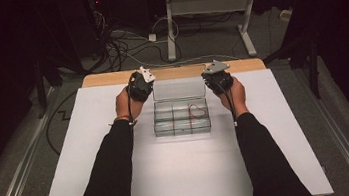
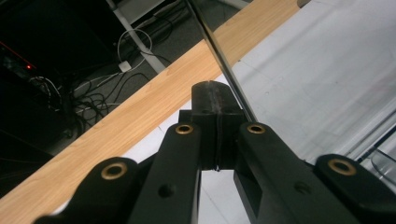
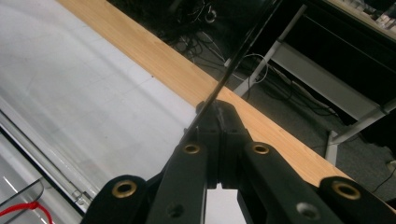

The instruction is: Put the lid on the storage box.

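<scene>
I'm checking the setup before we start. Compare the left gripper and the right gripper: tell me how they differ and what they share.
The left gripper sits at the left end of the clear plastic compartment box's raised lid; the right gripper sits at its right end. From the high view, the left gripper's grey plate stands more on edge, while the right gripper's plate lies flatter. Shared: both have black jaws pressed together, and both are held over the white table cover's far part.

We see the clear compartment box (image 1: 181, 117) mid-desk, its raised lid (image 1: 178, 89) walling the space between our two claws. Bare white desk (image 1: 186, 172) lies open in front of it and out to both sides.
</scene>
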The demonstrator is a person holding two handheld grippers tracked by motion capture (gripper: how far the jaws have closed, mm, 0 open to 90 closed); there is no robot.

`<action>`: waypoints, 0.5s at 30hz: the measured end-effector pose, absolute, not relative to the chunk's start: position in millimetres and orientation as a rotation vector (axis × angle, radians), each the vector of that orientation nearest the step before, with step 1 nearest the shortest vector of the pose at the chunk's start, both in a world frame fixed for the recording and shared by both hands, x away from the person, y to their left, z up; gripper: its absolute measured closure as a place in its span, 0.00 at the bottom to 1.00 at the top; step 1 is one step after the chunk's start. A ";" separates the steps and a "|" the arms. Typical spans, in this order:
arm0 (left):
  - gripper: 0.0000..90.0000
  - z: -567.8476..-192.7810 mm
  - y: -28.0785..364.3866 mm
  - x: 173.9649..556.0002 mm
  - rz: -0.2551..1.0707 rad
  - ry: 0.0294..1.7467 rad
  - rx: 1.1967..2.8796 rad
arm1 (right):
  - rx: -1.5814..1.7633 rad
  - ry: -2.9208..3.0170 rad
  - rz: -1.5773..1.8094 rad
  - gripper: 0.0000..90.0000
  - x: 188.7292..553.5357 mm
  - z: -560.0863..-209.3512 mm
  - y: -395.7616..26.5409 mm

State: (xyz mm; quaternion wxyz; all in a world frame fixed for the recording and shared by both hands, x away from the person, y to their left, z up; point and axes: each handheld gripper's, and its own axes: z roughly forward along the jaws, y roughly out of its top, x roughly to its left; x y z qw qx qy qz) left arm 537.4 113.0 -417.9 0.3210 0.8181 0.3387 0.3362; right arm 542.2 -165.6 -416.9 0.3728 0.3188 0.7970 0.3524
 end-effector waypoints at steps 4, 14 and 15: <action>0.98 -411.8 112.5 534.2 0.896 0.883 2.140 | 0.822 2.031 0.913 1.00 538.8 -411.9 -164.7; 0.98 -399.4 110.8 525.2 0.939 0.887 2.127 | 0.839 2.003 0.919 1.00 529.2 -398.8 -163.2; 0.98 -398.5 111.3 524.3 0.935 0.886 2.123 | 0.843 2.004 0.920 1.00 528.5 -398.0 -163.5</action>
